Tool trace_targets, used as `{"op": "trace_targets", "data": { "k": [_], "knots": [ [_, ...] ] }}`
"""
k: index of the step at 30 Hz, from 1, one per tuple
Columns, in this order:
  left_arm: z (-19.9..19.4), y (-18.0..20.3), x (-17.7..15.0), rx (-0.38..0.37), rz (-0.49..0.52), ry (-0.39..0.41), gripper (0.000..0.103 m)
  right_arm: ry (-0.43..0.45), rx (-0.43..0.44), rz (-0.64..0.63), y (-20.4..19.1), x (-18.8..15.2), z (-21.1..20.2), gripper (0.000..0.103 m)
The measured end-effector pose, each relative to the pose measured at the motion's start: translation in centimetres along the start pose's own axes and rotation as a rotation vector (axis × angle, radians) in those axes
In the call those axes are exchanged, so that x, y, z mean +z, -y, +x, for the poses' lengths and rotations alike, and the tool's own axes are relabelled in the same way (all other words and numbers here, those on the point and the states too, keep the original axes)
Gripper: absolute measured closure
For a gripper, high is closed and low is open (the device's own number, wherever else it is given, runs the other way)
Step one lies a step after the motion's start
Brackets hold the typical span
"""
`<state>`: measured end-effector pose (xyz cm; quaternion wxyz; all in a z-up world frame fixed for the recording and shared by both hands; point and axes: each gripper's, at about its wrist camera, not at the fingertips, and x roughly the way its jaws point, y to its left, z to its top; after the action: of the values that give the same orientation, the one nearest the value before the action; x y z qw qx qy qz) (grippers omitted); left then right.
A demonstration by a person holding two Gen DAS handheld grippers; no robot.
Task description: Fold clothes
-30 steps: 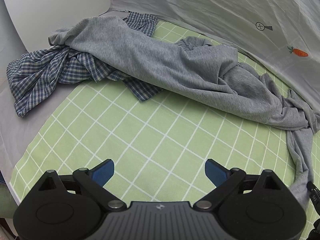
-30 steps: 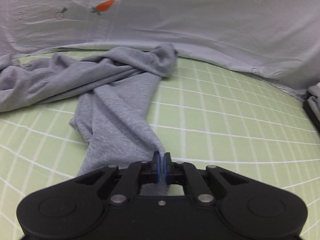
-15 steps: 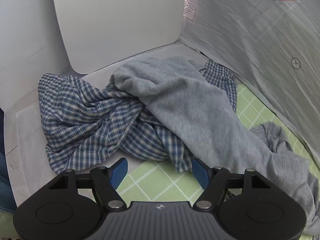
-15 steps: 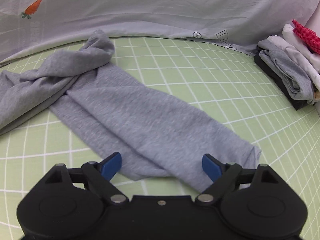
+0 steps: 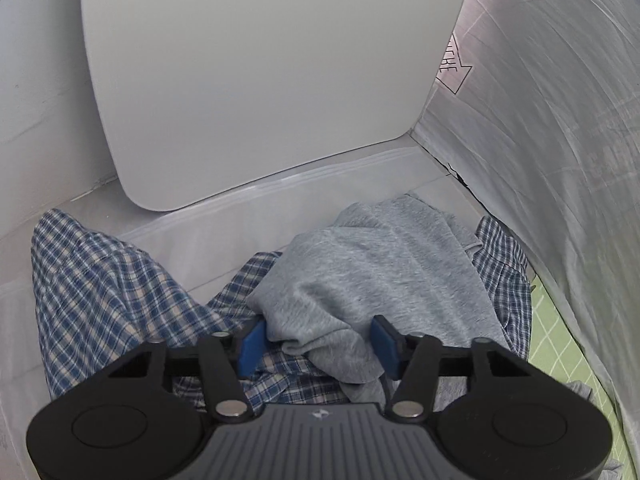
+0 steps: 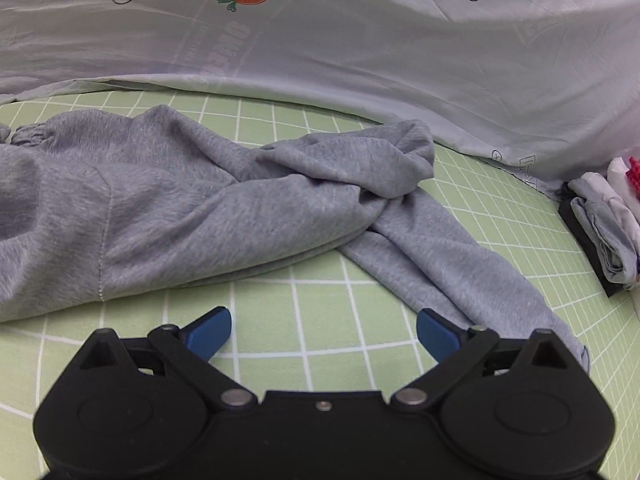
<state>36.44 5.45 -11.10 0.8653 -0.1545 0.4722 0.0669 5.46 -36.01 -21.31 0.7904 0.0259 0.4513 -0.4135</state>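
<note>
- Grey garment (image 5: pixel 380 272) stretched across two views: one end heaped on a blue plaid shirt (image 5: pixel 100 280) in the corner of a white enclosure, the rest sprawled and twisted over the green checked cloth (image 6: pixel 320 300).
- Left gripper (image 5: pixel 318 344) pitched steeply down, right over that heap, nose close to the fabric.
- Jaws just been closing there, with a bunched grey fold caught between the blue pads (image 5: pixel 252 344); looks pinched from both sides, plaid fabric lying just beneath.
- Behind the heap, a white board (image 5: pixel 260 80) leaning upright against the wall; wrinkled pale sheeting down the right edge.
- Over to the right gripper (image 6: pixel 324 336): angled down toward the green cloth, low and near it.
- Jaws just been opening, now spread wide with nothing between them; only bare grid squares under the gap.
- Right-hand pad sitting just beside the edge of a grey trouser leg, whether touching or not hard to call; left-hand pad clear of the fabric, over the grid.
- Ahead of it, grey legs crossed over each other in a loose knot, elastic waistband visible at far left.
- Pale sheet with carrot prints (image 6: pixel 360 60) draped along the back.
- Stack of folded clothes (image 6: pixel 600 220) at the right edge, well apart from the grey garment.
</note>
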Motion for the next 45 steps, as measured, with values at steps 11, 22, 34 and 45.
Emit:
{"op": "trace_targets", "data": {
  "k": [11, 22, 34, 45],
  "knots": [
    [-5.8, 2.1, -1.3, -0.129, 0.048, 0.087, 0.096, -0.027, 0.091, -0.044, -0.3, -1.4, -1.6, 0.003],
    [-12.1, 9.9, -14.8, -0.310, 0.209, -0.017, 0.096, 0.014, 0.174, 0.026, 7.0, -4.3, -2.5, 0.003],
    [-16.3, 18.7, -37.6, -0.430, 0.427, -0.319, 0.096, 0.068, 0.197, 0.080, 20.9, -9.2, -3.3, 0.004],
    [-21.1, 19.1, -40.0, -0.565, 0.526, -0.234, 0.045, 0.071, 0.253, 0.163, 23.6, -11.7, -5.7, 0.003]
  ]
}}
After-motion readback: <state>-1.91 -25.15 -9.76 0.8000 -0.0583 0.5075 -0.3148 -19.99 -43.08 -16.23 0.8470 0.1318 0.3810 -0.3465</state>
